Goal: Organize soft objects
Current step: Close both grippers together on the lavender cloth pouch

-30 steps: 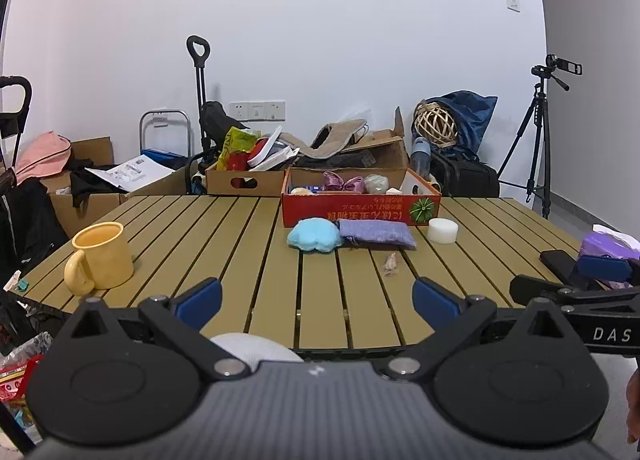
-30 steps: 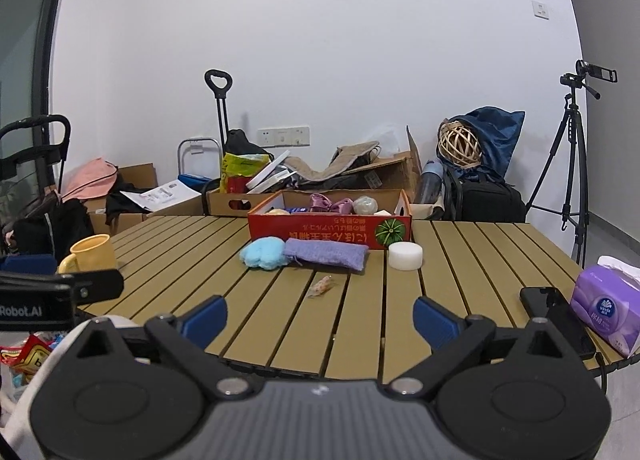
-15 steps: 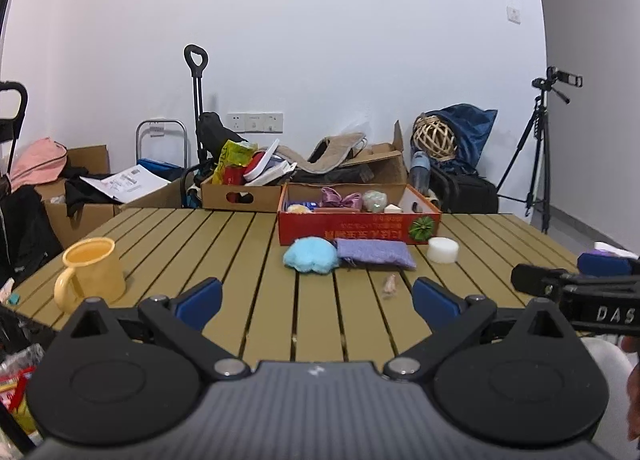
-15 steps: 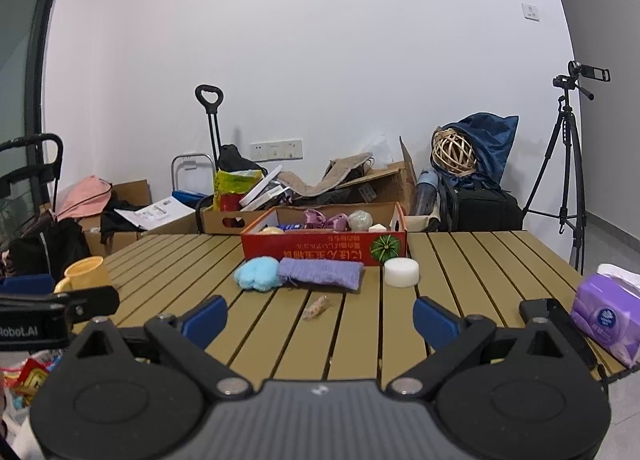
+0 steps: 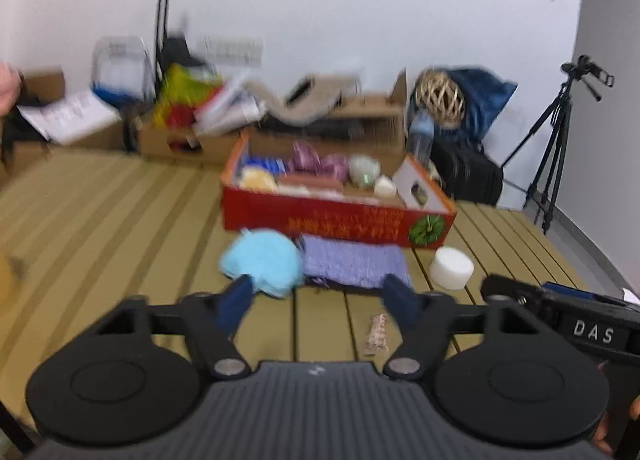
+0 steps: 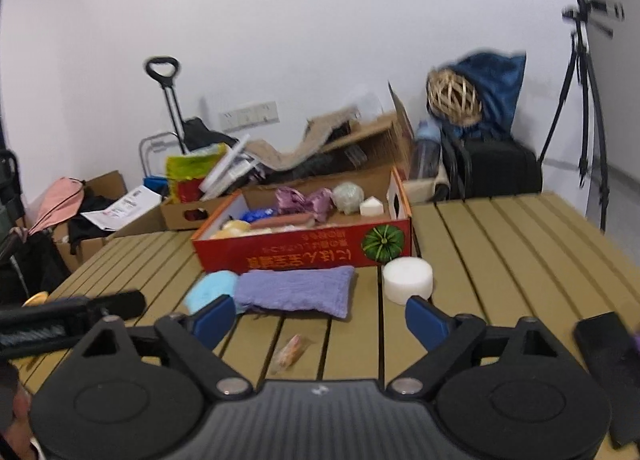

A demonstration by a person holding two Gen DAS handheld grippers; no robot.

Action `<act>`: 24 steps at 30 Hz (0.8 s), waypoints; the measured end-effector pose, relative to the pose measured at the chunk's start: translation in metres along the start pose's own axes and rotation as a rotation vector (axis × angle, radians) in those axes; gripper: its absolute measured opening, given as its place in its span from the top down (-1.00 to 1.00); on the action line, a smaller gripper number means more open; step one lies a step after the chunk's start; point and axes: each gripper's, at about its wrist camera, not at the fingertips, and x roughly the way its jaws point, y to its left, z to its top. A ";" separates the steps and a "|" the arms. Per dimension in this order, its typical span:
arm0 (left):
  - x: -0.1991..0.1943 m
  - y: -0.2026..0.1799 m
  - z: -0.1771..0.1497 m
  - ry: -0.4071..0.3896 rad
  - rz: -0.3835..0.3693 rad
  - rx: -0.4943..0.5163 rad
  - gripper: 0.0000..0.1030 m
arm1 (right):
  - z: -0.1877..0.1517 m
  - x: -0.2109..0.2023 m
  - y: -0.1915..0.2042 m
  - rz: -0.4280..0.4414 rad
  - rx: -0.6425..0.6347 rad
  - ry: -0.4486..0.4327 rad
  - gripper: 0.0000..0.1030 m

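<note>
Grippers both moved in toward the soft items since a second ago. Left gripper (image 5: 320,302) closing, empty, lined up on blue puff (image 5: 262,262); purple pouch (image 6: 294,290) beside it, before red box (image 6: 304,250). Right gripper (image 6: 318,320) closing, empty. Pickup looks imminent.

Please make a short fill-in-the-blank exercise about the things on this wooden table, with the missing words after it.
1. The purple cloth lies directly in front of the ____ box.
2. Beside the cloth, on its left in the pictures, lies a light ____ fluffy thing.
3. The white round block stands ____ the box, on the slatted table.

Missing words: red; blue; outside
</note>
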 end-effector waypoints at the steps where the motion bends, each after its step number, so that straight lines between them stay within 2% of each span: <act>1: 0.017 0.001 0.003 0.037 -0.012 -0.014 -0.15 | 0.005 0.014 -0.004 -0.001 0.016 0.015 -0.69; 3: 0.048 0.001 0.007 0.075 -0.030 -0.032 0.06 | 0.013 0.041 -0.011 -0.006 0.041 0.037 -0.64; 4: 0.062 0.003 0.009 0.086 -0.032 -0.044 0.09 | 0.016 0.055 -0.014 -0.007 0.051 0.051 -0.62; 6: 0.089 0.006 0.013 0.114 -0.036 -0.071 0.19 | 0.022 0.083 -0.021 -0.011 0.076 0.082 -0.44; 8: 0.113 0.012 0.019 0.132 -0.042 -0.127 0.24 | 0.026 0.109 -0.025 -0.007 0.103 0.106 -0.41; 12: 0.150 0.020 0.024 0.160 -0.056 -0.210 0.61 | 0.028 0.159 -0.025 -0.001 0.110 0.154 -0.26; 15: 0.162 0.022 0.016 0.192 -0.048 -0.191 0.77 | 0.019 0.186 -0.021 0.007 0.079 0.185 -0.17; 18: 0.165 0.019 0.012 0.214 -0.070 -0.137 0.78 | 0.011 0.192 -0.019 0.038 0.078 0.180 -0.13; 19: 0.166 0.017 0.011 0.217 -0.074 -0.125 0.78 | 0.012 0.193 -0.017 0.046 0.075 0.185 -0.06; 21: 0.168 0.017 0.012 0.225 -0.085 -0.133 0.77 | 0.015 0.192 -0.013 0.103 0.066 0.202 0.63; 24: 0.166 0.016 0.011 0.222 -0.100 -0.146 0.74 | 0.018 0.185 -0.007 0.089 0.004 0.223 0.82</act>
